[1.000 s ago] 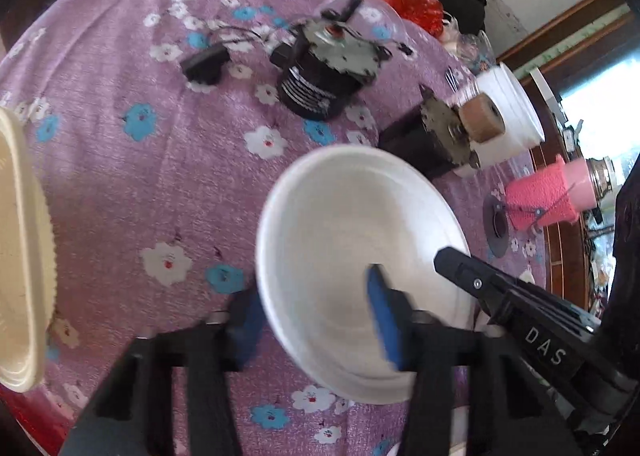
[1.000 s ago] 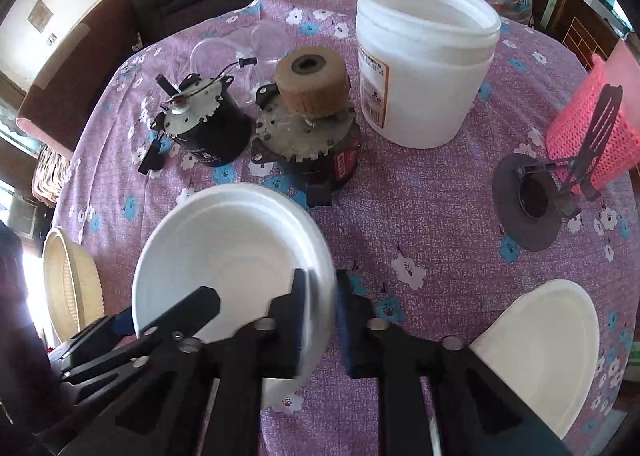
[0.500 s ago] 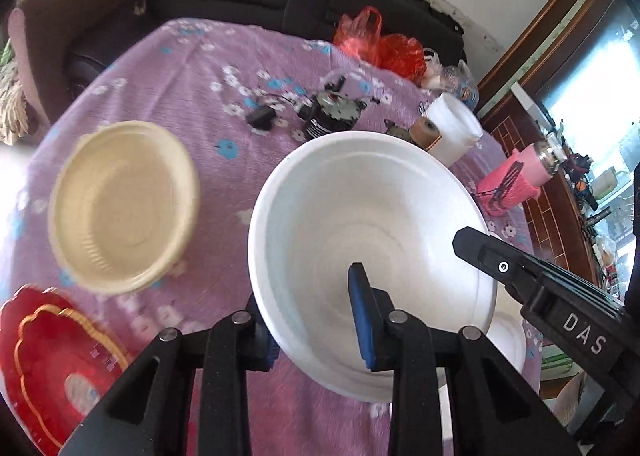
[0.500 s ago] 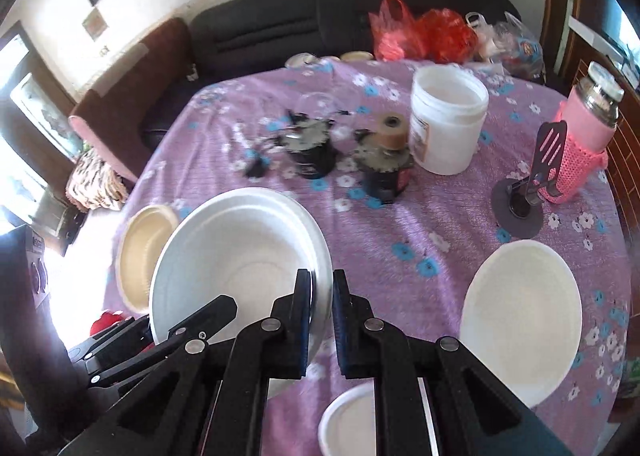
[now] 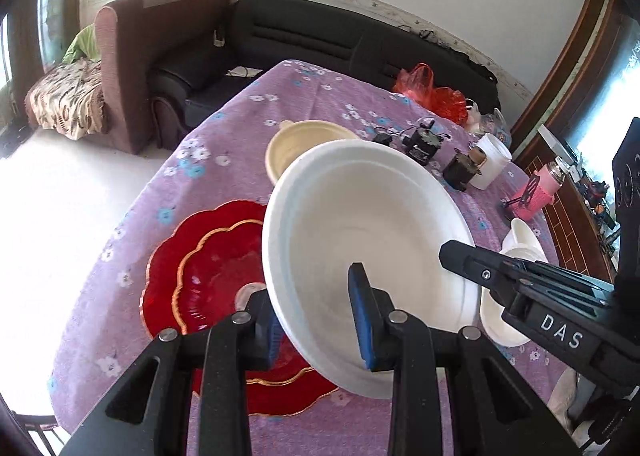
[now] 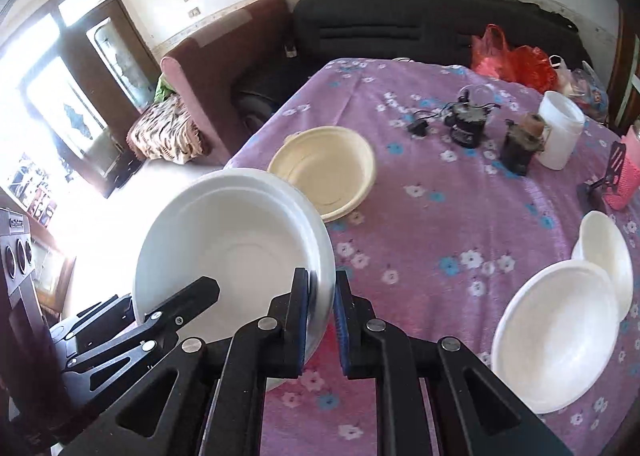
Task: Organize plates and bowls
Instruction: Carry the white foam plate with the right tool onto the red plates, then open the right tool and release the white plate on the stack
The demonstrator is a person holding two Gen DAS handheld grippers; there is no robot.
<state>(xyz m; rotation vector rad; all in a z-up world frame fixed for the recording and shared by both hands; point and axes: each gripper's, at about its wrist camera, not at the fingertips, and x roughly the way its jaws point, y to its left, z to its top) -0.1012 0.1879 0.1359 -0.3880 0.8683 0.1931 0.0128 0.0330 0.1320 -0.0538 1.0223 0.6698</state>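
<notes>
Both grippers hold one large white bowl (image 5: 376,232) in the air above the purple flowered table (image 5: 240,112). My left gripper (image 5: 316,320) is shut on its near rim, one pad inside, one outside. My right gripper (image 6: 322,316) is shut on the opposite rim of the white bowl (image 6: 232,244). Below it lies a red scalloped plate (image 5: 208,268) with gold trim. A cream bowl (image 5: 296,144) sits further back; it also shows in the right wrist view (image 6: 324,168). Two more white dishes (image 6: 560,324) sit at the right.
Two small motors (image 6: 468,124), a white tub (image 6: 560,132) and a pink wrapped flask (image 5: 544,188) stand at the far right of the table. A red plastic bag (image 5: 432,92) lies at the back edge. A sofa and an armchair stand behind the table.
Both grippers have lifted the white bowl up and carried it left, away from the motors. It now hangs over the red plate, and the cameras look from higher up.
</notes>
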